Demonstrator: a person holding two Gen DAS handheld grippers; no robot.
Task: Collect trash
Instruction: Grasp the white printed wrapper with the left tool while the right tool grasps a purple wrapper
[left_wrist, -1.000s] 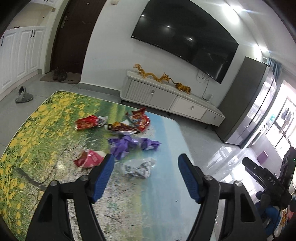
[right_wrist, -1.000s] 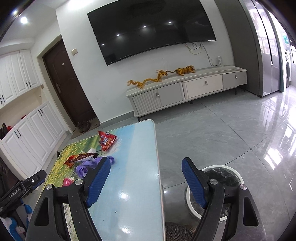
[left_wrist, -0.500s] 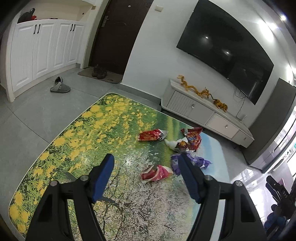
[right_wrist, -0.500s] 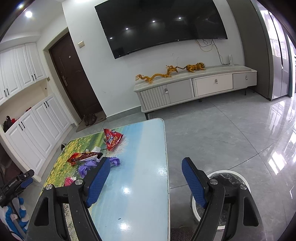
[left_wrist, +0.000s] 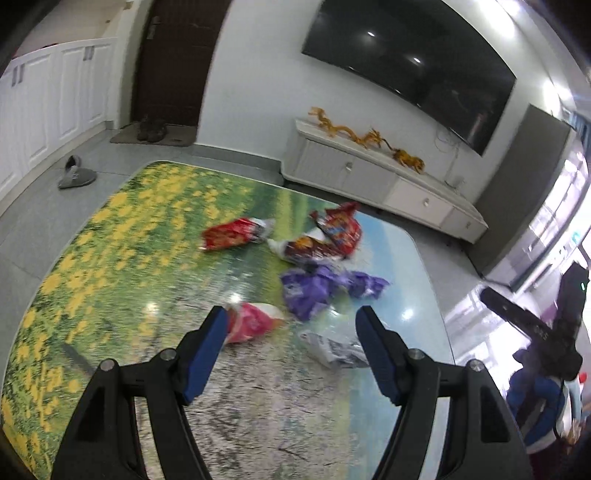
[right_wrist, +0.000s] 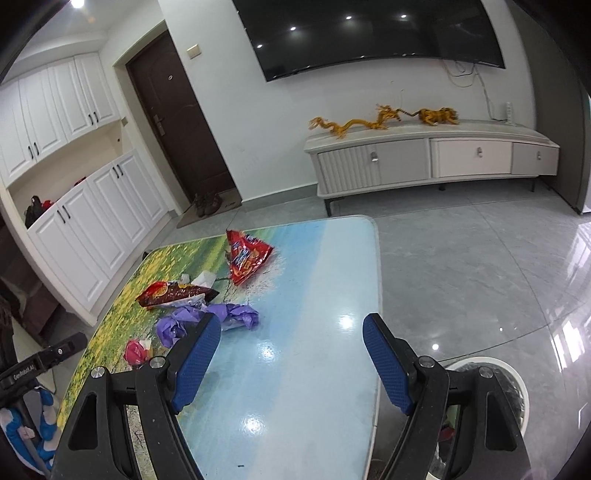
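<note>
Trash lies in a loose bunch on the table (left_wrist: 110, 258), which has a flower picture on top. In the left wrist view, the left gripper (left_wrist: 290, 328) hangs over the near part of the table with its blue fingers (left_wrist: 205, 354) wide apart and nothing between them. It looks ready to pick something up, since it points right at the bunch. A pink wrapper (left_wrist: 251, 325) is just past the left finger. A grey and white wrapper (left_wrist: 336, 349) is close to the right finger. A little farther sits a purple wrapper (left_wrist: 317, 290). Beyond that are a brown snack bag (left_wrist: 310, 249), a red chip bag (left_wrist: 341, 227) and another red bag (left_wrist: 234, 234) off to the left. This picture is a bit blurry, so small things are hard to read.

In the right wrist view, the right gripper (right_wrist: 291, 334) is also spread wide and holds nothing. It sits over the shiny blue end of the table, where there is no trash, so it seems to be waiting. The purple wrapper (right_wrist: 207, 319) is just past its left finger. The brown snack bag (right_wrist: 173, 293) and red chip bag (right_wrist: 245, 258) are farther away. A round white trash bin (right_wrist: 491, 373) stands on the floor at the near right, just beside the table. That is likely where the wrappers should go.
</note>
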